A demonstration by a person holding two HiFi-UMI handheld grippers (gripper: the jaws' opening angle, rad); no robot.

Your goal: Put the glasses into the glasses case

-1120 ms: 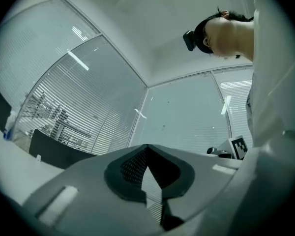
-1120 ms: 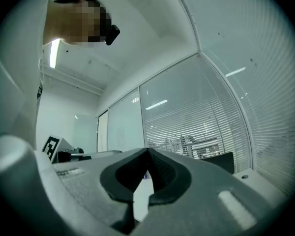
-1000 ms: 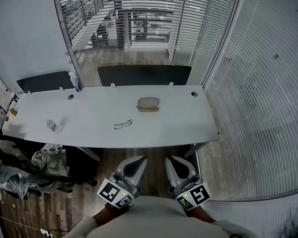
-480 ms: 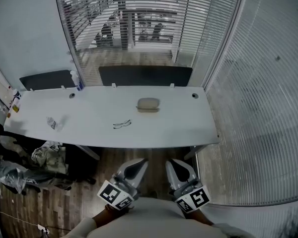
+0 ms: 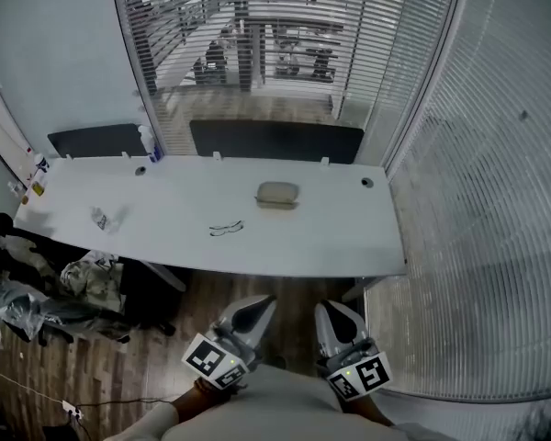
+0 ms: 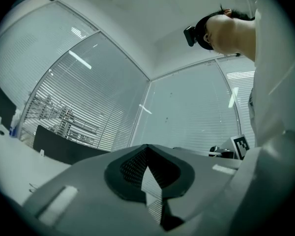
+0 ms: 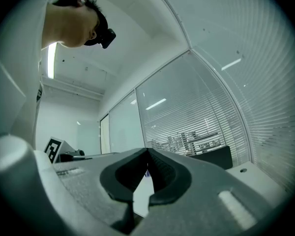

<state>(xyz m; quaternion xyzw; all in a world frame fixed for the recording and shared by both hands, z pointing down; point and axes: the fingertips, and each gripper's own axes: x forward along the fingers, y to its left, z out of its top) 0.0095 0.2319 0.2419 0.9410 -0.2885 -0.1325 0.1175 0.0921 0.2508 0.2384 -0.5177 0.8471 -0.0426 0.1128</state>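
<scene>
**While both grippers hang back, glasses sit untouched on the desk**

Since nothing is held yet, the step in hand looks like the approach, pre-pickup. The glasses lie flat on the white desk, roughly mid-desk & toward its near edge. The glasses case sits apart from them, farther back & a bit right. It's a grey oval that prob. is shut, but too small to be sure.

The left gripper & right gripper are close to the person's body, near side of the desk, well short of it, over the wood floor. In each gripper view the jaws are pressed together w/ nothing btw them: left, right.

Next move, as I judge it: step up to the desk, spread one gripper's jaws & take the glasses by the frame. If the case is shut, the other gripper has to open or steady it first. Thin frame, flat on the top, so a low, careful pinch.

Farther out: a bottle at the desk's far-left corner, a small clear item on the left part, blinds behind.

Vs a second ago: glasses & case lie as they did, same spacing. The head view has swung a little, more window showing at the far side, & both grippers sit a touch lower in frame.
</scene>
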